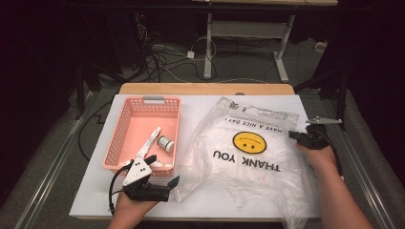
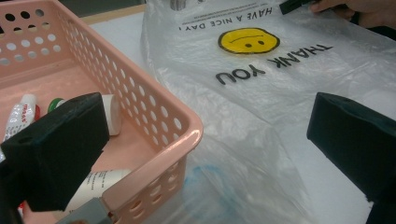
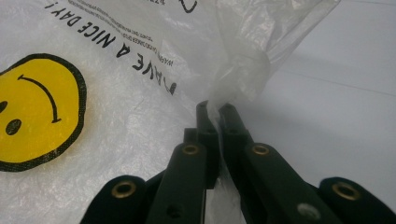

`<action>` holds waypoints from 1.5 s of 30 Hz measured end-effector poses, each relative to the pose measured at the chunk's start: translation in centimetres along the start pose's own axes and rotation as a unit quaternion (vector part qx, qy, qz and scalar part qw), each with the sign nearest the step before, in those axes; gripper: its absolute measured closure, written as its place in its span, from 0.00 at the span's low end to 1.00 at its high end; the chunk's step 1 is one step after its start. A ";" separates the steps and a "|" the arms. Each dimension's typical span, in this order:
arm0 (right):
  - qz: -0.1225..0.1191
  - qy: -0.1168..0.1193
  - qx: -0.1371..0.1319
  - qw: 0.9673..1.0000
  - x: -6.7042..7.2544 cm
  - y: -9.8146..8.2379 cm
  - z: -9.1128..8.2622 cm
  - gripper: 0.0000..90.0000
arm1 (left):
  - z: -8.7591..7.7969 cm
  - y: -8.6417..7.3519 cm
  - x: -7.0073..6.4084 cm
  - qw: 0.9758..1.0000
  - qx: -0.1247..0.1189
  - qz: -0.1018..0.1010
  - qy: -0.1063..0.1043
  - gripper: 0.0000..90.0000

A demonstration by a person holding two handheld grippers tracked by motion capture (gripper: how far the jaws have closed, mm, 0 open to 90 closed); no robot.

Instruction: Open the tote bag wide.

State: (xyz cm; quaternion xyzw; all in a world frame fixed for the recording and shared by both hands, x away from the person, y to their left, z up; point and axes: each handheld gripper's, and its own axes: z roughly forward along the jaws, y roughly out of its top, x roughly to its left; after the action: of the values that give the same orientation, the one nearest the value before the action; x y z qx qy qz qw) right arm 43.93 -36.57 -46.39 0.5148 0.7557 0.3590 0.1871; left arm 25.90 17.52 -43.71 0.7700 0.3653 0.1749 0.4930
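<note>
My right tool pinching plastic bag edge, left tool spread wide nr pink basket, on white surface.

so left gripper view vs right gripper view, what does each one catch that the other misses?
Left gripper view alone: the pink basket with tubes inside, and the left gripper with jaws wide apart, nothing between them. Right gripper view alone: the right gripper pinched shut on a bunched edge of the plastic bag. Both: the bag's yellow smiley, its HAVE A NICE DAY print and the white table.
</note>
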 end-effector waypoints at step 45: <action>0.071 -0.066 -0.050 0.994 0.3 -8.3 -9.1 0.59 | -0.3 0.5 1.4 1.000 -0.006 0.013 -0.016 0.00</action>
State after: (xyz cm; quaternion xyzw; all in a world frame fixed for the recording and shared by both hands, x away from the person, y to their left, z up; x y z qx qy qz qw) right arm 32.47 -41.26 -46.36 0.5798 0.6845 0.3738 0.2358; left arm 26.86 18.62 -43.22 0.7744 0.3469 0.1711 0.5007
